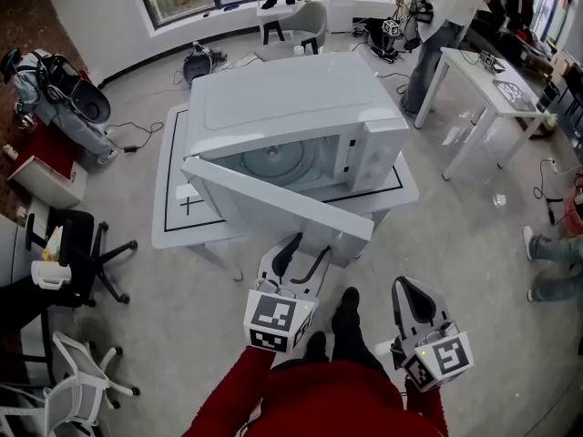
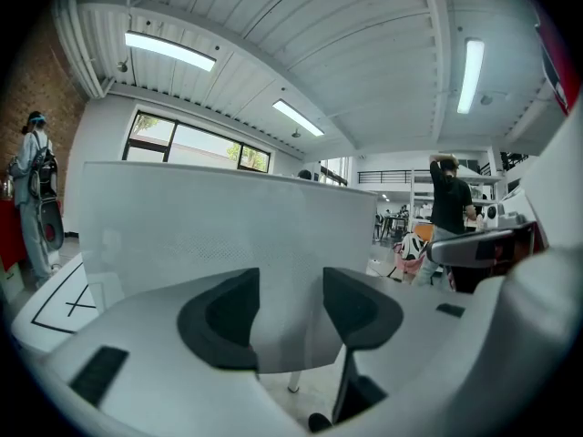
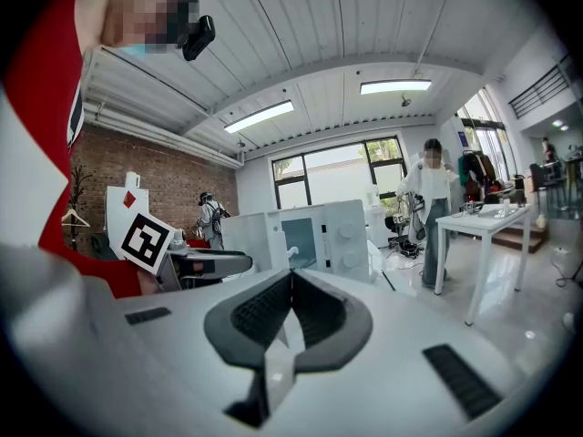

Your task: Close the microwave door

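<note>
The left gripper (image 1: 305, 247) (image 2: 291, 303) is being held with its jaws parted and nothing is being clasped between them. It is being pointed at the outer face of the door (image 1: 273, 198) (image 2: 228, 226), whose white panel is filling most of the left gripper view just beyond the jaw tips. Whether the tips are touching the panel cannot be told.

The right gripper (image 1: 414, 291) (image 3: 290, 312) is being kept clenched, jaws pressed together on nothing. It is being held low at the person's right side, well apart from the door.

Both grippers are being carried by arms in red sleeves (image 1: 328, 399).

The door is being shown swung wide open from the microwave (image 1: 291, 107) (image 3: 319, 235), hinged at the left, with its free edge reaching out toward the person. The cavity and turntable are being exposed behind it. The microwave is being supported on a low white table (image 1: 173, 217) marked with a black line.

Farther out, a black chair (image 1: 82, 244) is being seen at the left and a white desk (image 1: 492, 89) at the right. A person (image 1: 437, 16) is standing beside that desk, near the windows.
</note>
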`<move>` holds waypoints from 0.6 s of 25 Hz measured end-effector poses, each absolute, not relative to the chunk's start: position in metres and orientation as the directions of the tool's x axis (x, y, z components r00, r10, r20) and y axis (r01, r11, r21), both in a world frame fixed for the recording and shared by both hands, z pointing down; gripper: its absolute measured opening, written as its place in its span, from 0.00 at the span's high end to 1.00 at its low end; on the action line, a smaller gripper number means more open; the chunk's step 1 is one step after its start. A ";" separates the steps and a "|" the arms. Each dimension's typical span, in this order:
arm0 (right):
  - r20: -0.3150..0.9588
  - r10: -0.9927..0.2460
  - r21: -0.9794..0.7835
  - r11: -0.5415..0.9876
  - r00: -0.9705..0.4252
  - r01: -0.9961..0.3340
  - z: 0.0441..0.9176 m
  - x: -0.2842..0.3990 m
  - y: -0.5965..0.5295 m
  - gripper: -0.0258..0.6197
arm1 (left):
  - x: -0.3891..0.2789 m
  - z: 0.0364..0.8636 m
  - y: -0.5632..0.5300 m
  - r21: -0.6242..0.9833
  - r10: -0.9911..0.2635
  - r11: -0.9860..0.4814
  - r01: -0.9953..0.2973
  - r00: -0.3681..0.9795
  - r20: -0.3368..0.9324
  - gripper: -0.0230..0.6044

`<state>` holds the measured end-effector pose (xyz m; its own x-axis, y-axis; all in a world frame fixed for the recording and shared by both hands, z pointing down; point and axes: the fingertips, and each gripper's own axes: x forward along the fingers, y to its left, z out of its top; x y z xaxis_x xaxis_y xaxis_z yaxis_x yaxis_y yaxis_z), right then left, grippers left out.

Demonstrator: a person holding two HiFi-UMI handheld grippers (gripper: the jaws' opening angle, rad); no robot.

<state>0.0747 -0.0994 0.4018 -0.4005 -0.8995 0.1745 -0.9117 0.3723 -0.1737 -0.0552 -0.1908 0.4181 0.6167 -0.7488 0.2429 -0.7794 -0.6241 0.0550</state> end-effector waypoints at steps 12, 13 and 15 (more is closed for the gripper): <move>0.182 -0.889 -0.196 0.386 -0.420 -0.901 0.410 0.091 -0.132 0.94 | -0.037 0.420 -0.230 0.059 -0.793 -0.558 -0.828 0.552 0.258 0.62; 0.180 -0.888 -0.199 0.388 -0.423 -0.900 0.410 0.094 -0.135 0.94 | -0.036 0.421 -0.233 0.060 -0.796 -0.552 -0.832 0.547 0.261 0.62; 0.177 -0.885 -0.207 0.394 -0.430 -0.896 0.411 0.099 -0.143 0.94 | -0.036 0.422 -0.241 0.063 -0.805 -0.536 -0.842 0.532 0.262 0.62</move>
